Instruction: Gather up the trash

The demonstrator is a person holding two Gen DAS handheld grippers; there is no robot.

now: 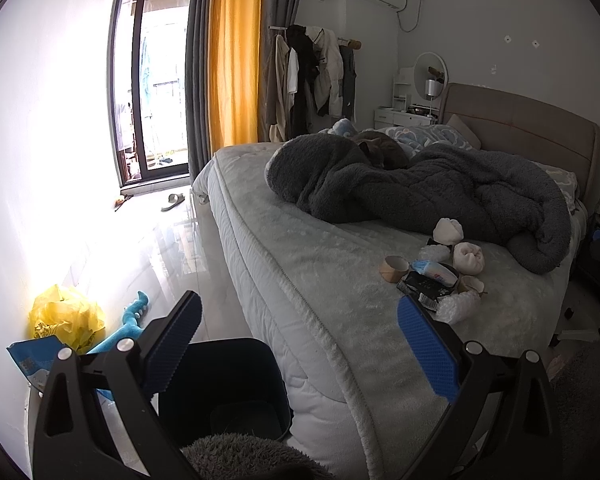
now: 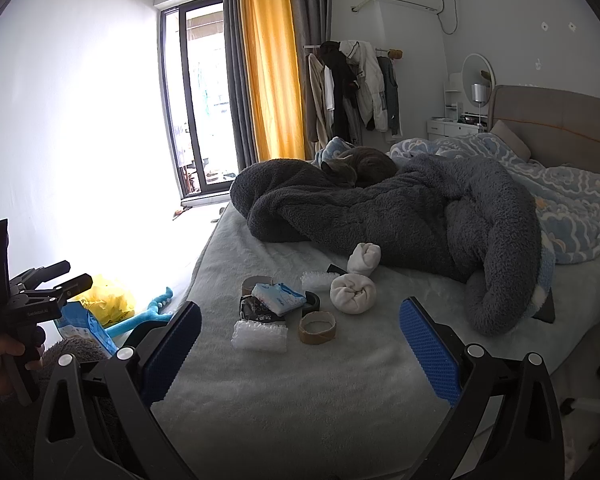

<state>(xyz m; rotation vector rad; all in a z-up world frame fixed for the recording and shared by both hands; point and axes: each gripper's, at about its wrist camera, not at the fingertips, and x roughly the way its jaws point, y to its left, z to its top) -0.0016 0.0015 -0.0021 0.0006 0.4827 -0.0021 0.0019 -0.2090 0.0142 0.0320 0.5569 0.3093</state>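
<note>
A: What's nearest the right gripper (image 2: 300, 344)?

B: Its blue-padded fingers (image 2: 428, 344) stand wide apart and hold nothing. Bare grey bedspread (image 2: 300, 392) lies between them. The trash pile sits just beyond the tips, at about eleven o'clock: a bubble-wrap piece (image 2: 259, 335) nearest, a cardboard tape ring (image 2: 317, 328) just beside it at twelve, then a black packet (image 2: 260, 311) with a blue-and-white tissue pack (image 2: 278, 298) resting on it.

A: And further out?

B: Two rolled white socks (image 2: 353, 294) at one o'clock, close to the dark fleece blanket (image 2: 400, 220), with a grey cat (image 2: 360, 168) curled on it.

A: The left gripper (image 1: 300, 340)?

B: Also spread wide and empty, hovering over the bed's edge, with a dark bin (image 1: 228, 384) on the floor below it at seven. The same pile (image 1: 432, 276) lies past its right finger, at roughly two o'clock, untouched.

A: Anything at nine in the right view?

B: A hand (image 2: 0, 364) holding the left gripper's handle; a yellow bag (image 2: 108, 300) and blue toy (image 2: 148, 316) on the floor behind.
</note>
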